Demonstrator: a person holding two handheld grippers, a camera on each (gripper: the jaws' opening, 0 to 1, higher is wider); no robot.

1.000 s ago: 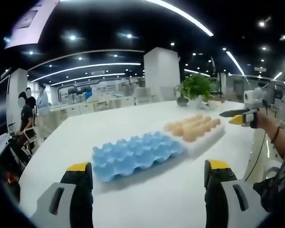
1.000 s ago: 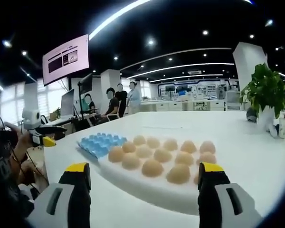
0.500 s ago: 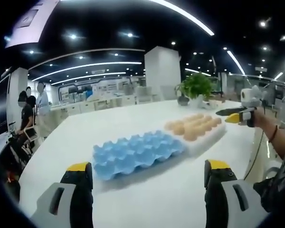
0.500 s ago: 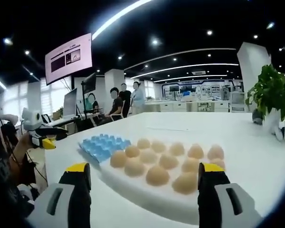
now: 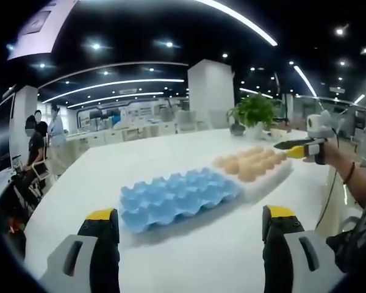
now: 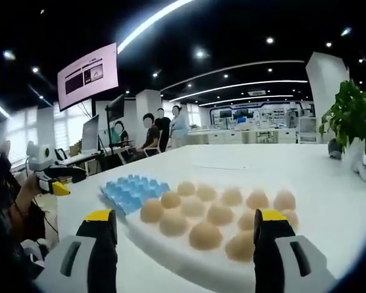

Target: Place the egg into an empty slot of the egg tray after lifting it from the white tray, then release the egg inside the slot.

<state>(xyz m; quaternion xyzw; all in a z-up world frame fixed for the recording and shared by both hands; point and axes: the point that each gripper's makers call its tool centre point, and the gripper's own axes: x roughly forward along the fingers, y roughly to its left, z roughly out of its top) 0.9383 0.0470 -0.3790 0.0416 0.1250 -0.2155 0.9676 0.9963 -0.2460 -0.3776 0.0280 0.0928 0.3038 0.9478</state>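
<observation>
In the left gripper view, the left gripper (image 5: 186, 229) stands with its yellow-tipped jaws spread wide and nothing between them, above the near edge of the white table (image 5: 110, 177). Just beyond lies the egg tray (image 5: 174, 196), pale blue, moulded in rows of cups with raised peaks; every cup that can be seen is bare. Touching the far right end of the egg tray is the white tray (image 5: 268, 177), a thick white slab carrying the eggs (image 5: 251, 163): tan, matte, rounded tops set in close rows. To the right of the white tray, the right gripper (image 5: 293, 148) hovers over its far corner, held by a person's hand; its yellow-tipped jaws look close together from this angle, though I cannot tell for sure there.

In the right gripper view, the left gripper (image 6: 60, 186) sits left of the egg tray (image 6: 131, 190). The eggs (image 6: 204, 210) fill the white tray (image 6: 171, 244) right of it. The right gripper (image 6: 186, 226) straddles the nearest eggs, jaws wide, holding nothing.
</observation>
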